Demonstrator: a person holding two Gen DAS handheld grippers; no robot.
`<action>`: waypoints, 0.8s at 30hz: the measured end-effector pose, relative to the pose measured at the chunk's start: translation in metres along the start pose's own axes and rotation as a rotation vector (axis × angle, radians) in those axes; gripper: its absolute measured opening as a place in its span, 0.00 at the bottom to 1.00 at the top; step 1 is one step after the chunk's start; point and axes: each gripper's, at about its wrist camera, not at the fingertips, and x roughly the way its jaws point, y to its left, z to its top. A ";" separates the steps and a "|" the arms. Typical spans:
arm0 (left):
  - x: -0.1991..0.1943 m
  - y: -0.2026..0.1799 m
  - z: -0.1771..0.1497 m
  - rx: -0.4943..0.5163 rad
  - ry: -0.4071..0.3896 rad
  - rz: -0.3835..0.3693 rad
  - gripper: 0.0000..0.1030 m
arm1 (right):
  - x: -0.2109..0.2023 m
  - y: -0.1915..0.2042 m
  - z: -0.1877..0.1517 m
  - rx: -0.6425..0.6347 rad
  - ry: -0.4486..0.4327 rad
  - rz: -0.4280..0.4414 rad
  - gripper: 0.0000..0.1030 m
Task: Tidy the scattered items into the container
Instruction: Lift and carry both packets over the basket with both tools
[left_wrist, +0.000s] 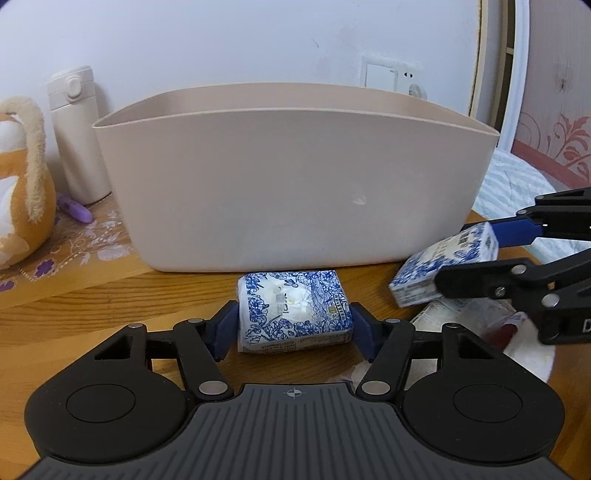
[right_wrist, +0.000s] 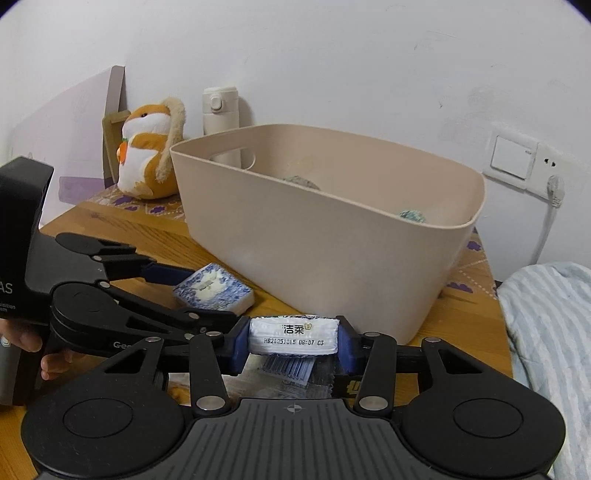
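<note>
A beige plastic container (left_wrist: 295, 177) stands on the wooden table, also in the right wrist view (right_wrist: 332, 243). My left gripper (left_wrist: 293, 325) is shut on a blue-and-white tissue pack (left_wrist: 293, 314) in front of the container; this pack also shows in the right wrist view (right_wrist: 214, 286). My right gripper (right_wrist: 293, 341) is shut on a second tissue pack (right_wrist: 293, 336), held tilted above the table to the right, seen in the left wrist view (left_wrist: 443, 269). Two small greenish items (right_wrist: 412, 216) lie inside the container.
A plush toy (right_wrist: 147, 155) and a white bottle (right_wrist: 219, 110) stand behind the container at the left. A purple pen (left_wrist: 74, 208) lies by the bottle. Clear wrappers and packets (left_wrist: 472, 321) lie under the right gripper. A striped blanket (right_wrist: 546, 332) is at the right edge.
</note>
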 end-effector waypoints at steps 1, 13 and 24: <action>-0.003 0.000 0.001 -0.001 -0.006 0.000 0.62 | -0.003 0.000 0.001 -0.002 -0.004 -0.003 0.42; -0.053 0.003 0.020 0.017 -0.100 0.008 0.62 | -0.040 0.014 0.019 -0.041 -0.079 -0.024 0.42; -0.081 0.014 0.045 0.000 -0.174 0.049 0.62 | -0.067 0.017 0.030 -0.051 -0.169 -0.059 0.42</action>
